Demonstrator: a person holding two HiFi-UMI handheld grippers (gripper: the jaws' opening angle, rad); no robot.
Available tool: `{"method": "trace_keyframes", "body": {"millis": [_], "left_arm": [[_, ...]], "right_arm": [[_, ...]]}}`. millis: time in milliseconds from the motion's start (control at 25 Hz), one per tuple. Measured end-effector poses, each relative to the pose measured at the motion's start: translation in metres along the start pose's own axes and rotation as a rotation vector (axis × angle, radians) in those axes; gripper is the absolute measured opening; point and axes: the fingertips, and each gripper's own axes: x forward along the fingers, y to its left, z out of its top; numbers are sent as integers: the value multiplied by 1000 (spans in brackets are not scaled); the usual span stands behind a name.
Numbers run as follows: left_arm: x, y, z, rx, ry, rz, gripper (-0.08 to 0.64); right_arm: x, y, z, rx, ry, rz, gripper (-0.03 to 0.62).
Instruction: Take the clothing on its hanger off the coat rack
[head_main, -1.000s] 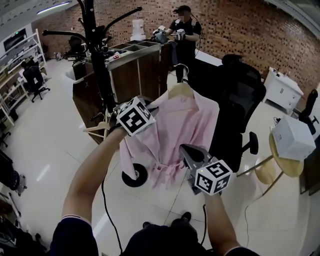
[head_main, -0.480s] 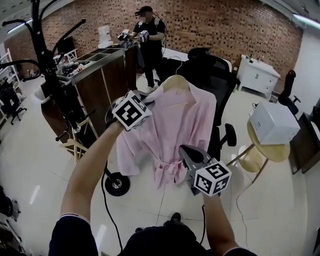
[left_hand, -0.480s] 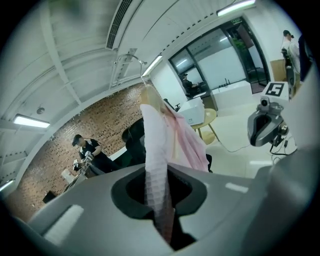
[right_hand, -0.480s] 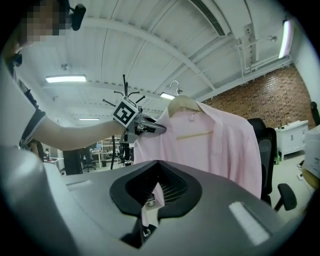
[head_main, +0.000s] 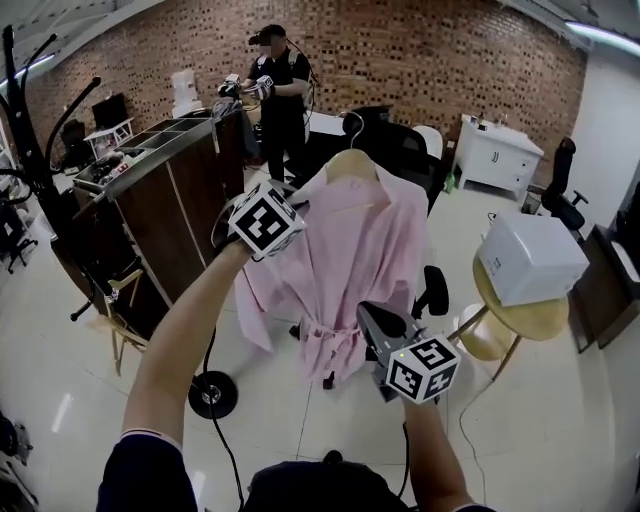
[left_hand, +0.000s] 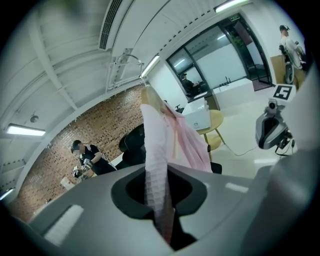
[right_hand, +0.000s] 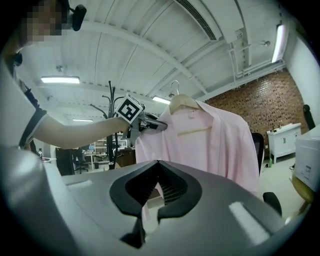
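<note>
A pink robe (head_main: 350, 250) hangs on a wooden hanger (head_main: 350, 165), held up in the air away from the black coat rack (head_main: 25, 130) at the far left. My left gripper (head_main: 298, 203) is shut on the robe's left shoulder; in the left gripper view the waffle fabric (left_hand: 157, 165) sits pinched between the jaws of the left gripper (left_hand: 159, 200). My right gripper (head_main: 368, 312) hangs lower, in front of the robe's hem, shut with nothing in it. In the right gripper view the right gripper (right_hand: 157, 165) points up at the robe (right_hand: 210, 145) and hanger (right_hand: 184, 102).
A dark wooden cabinet (head_main: 170, 190) stands to the left, with a person (head_main: 275, 100) behind it. A black office chair (head_main: 400, 150) is behind the robe. A round wooden table (head_main: 520, 320) with a white box (head_main: 530, 260) stands at the right. A black round base (head_main: 213, 393) lies on the floor.
The robe on its hanger has moved away from the coat rack, which has slid to the far left of the view. Both grippers keep their pose.
</note>
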Motion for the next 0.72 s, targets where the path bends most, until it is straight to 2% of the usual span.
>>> {"method": "trace_keyframes", "body": {"millis": [280,480,720], "left_arm": [[49,7,22,-51,14,3,41],[79,36,37,-41,28,36,41],[132,50,54,-27,16,12,41]], "right_arm": [[-16,-52,-5,54,-8,-42,2],[-15,-84,0,65,-24,-81,2],[-7,-128,0,61,-7,-143,2]]}}
